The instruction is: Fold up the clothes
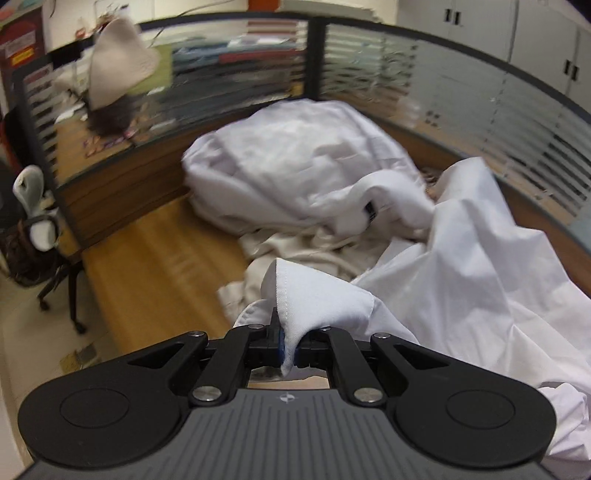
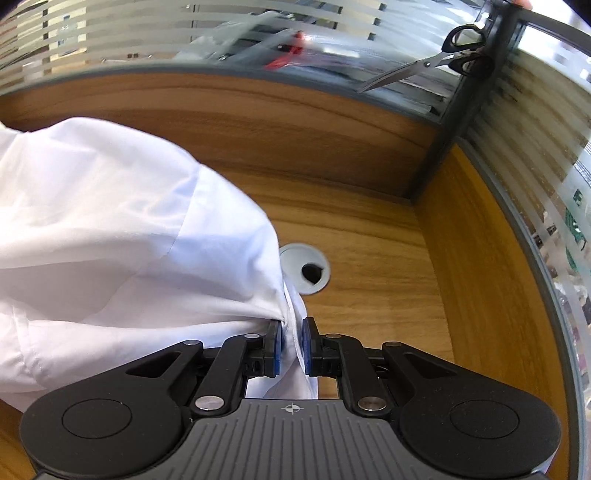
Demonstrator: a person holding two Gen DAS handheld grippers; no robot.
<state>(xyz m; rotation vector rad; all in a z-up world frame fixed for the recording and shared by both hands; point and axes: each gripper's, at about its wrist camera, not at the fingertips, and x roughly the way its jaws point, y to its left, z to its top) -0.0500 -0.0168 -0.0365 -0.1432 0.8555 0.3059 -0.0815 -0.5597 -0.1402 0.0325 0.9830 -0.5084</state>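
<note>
Your left claw [image 1: 290, 345] is pressed together on a corner of the white shirt [image 1: 461, 266], the hem bunching up over the fingers. Your right claw [image 2: 291, 343] pinches another edge of the same shirt [image 2: 122, 229], a strip of cloth running down between its blue pads [image 2: 306, 339]. The shirt hangs between the two claws and spills over the middle of the desk [image 1: 155, 266].

To do this step well, I would lift and draw the two held points apart until the cloth hangs flat, then lay it on the bare wood near the front edge, clear of the other clothes. Keep both grips firm; thin cotton slips easily.

A second white heap [image 1: 295, 162] and a cream garment [image 1: 295, 251] lie toward the back of the desk. A grey cable hole [image 2: 304, 271] sits near the back right corner. Scissors [image 2: 432, 62] hang on the striped glass partition [image 2: 258, 33], and an office chair [image 1: 40, 229] stands off the left edge.
</note>
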